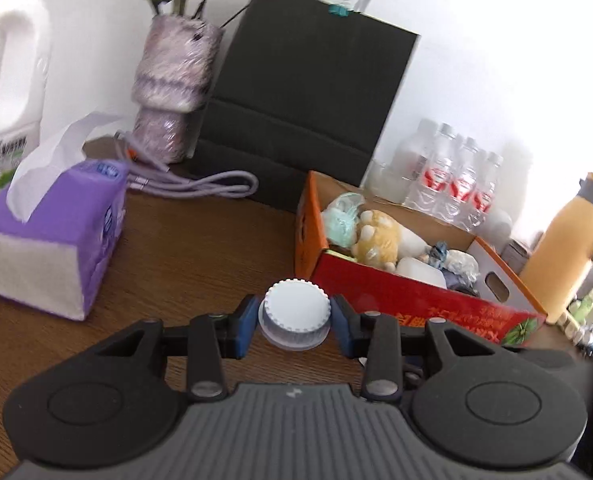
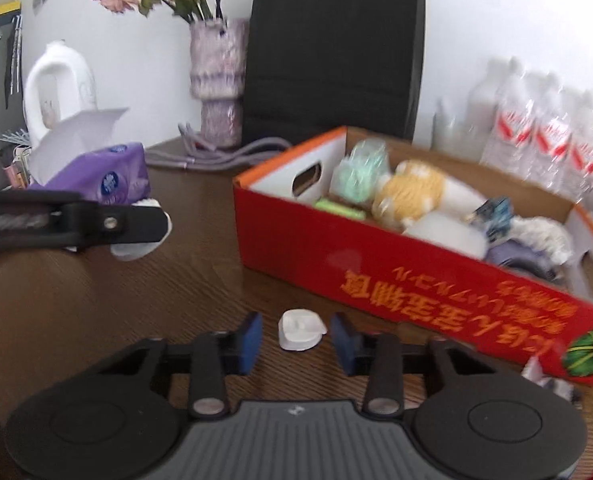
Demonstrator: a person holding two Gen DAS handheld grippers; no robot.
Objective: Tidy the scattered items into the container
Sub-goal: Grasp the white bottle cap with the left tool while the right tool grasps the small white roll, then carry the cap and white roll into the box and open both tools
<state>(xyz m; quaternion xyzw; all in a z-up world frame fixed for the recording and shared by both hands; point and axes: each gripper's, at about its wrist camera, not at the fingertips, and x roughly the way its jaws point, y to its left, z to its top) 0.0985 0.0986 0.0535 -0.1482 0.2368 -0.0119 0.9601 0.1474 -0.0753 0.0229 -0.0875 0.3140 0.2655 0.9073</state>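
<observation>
My left gripper is shut on a small white jar with a ridged lid; both blue pads press its sides, just above the wooden table. From the right wrist view that gripper comes in from the left with the white jar under it. The red cardboard box stands to the right, holding a yellow plush toy, a mint bundle and other bits. My right gripper straddles a small white plastic piece lying on the table in front of the box. Gaps show on both sides of it.
A purple tissue pack, a white jug, a vase of dried flowers and a grey cable are at the back left. A black paper bag, water bottles and a yellow flask stand behind the box.
</observation>
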